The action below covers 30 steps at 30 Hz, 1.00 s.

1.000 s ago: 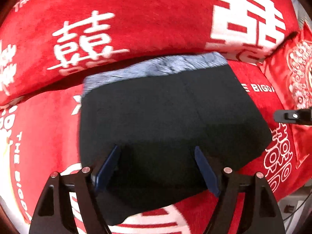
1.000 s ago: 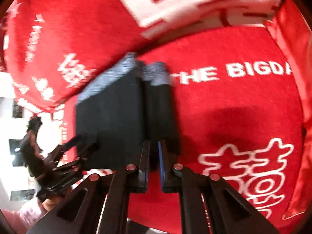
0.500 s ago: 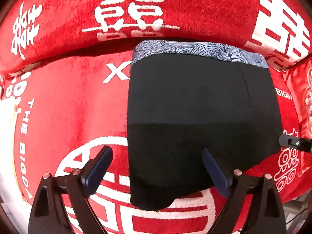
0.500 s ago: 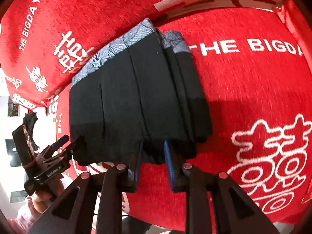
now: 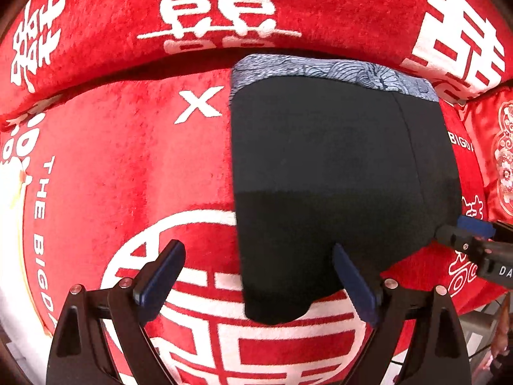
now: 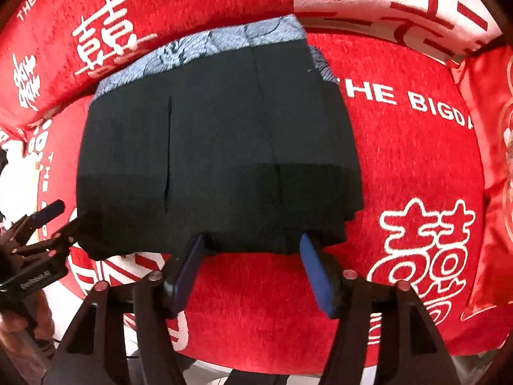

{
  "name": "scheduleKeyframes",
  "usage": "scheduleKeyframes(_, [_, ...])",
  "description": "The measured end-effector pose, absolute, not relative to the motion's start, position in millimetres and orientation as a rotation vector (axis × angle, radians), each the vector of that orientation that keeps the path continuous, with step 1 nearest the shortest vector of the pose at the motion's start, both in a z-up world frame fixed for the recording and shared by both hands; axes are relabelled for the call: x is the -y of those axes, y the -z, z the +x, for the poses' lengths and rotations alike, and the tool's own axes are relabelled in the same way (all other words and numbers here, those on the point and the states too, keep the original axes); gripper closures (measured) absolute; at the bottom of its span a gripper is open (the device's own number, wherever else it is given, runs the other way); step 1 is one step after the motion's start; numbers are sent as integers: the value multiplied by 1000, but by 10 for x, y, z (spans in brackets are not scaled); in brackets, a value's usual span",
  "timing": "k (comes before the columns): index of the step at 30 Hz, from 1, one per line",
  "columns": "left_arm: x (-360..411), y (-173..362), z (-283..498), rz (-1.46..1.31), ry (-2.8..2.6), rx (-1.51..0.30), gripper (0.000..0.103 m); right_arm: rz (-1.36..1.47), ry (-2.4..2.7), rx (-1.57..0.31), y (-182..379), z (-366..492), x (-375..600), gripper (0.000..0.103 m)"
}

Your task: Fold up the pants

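Observation:
The black pants point(image 5: 327, 173) with a blue-grey patterned waistband point(image 5: 320, 69) lie folded flat on the red cushion point(image 5: 128, 166). In the left wrist view my left gripper point(image 5: 258, 266) is open and empty, its jaws straddling the pants' near left corner. In the right wrist view the pants point(image 6: 221, 147) lie just beyond my right gripper point(image 6: 251, 250), which is open and empty at their near edge. The right gripper also shows at the right edge of the left view point(image 5: 471, 237); the left gripper shows at the left of the right view point(image 6: 54, 221).
The red sofa seat with white characters point(image 6: 426, 240) runs under everything, its backrest point(image 5: 288, 6) right behind the waistband. A red embroidered pillow point(image 5: 500, 154) sits to the right. The seat's front edge drops off just below the grippers.
My right gripper has opened and let go of the pants' near edge, leaving them flat. My left gripper has shifted left, so the pants now sit to the right in its view.

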<state>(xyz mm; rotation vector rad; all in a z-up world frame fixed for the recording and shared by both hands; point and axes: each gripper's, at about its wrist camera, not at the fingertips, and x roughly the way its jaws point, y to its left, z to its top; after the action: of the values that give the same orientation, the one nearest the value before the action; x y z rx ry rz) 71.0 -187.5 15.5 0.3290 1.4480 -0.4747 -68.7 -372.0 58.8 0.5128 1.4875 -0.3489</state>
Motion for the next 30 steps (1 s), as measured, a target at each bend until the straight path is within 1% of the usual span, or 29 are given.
scheduleKeyframes(2, [1837, -169, 733, 334, 486, -1449, 10, 515, 371, -1502, -549, -685, 3679, 31])
scheduleKeyframes(6, [1778, -185, 774, 355, 512, -1441, 10, 569, 388, -1534, -466, -730, 3603, 31])
scheduleKeyframes(12, [1665, -175, 776, 381, 519, -1427, 10, 530, 399, -1498, -545, -824, 3453, 31])
scheduleKeyframes(15, [1628, -156, 770, 396, 520, -1418, 10, 556, 407, -1469, -614, -876, 3485, 31])
scheduleKeyframes(17, [1633, -131, 777, 391, 532, -1421, 10, 580, 398, -1415, -752, -916, 3571, 30])
scheduleKeyframes(24, [1658, -244, 936, 301, 527, -1381, 10, 513, 330, -1305, -1038, -808, 4022, 30])
scheduleKeyframes(27, [1683, -236, 1070, 274, 499, -1372, 10, 562, 329, -1268, -1011, -605, 4372, 30])
scheduleKeyframes(30, [1699, -195, 1196, 241, 472, -1371, 10, 608, 320, -1257, -859, -313, 4620, 31])
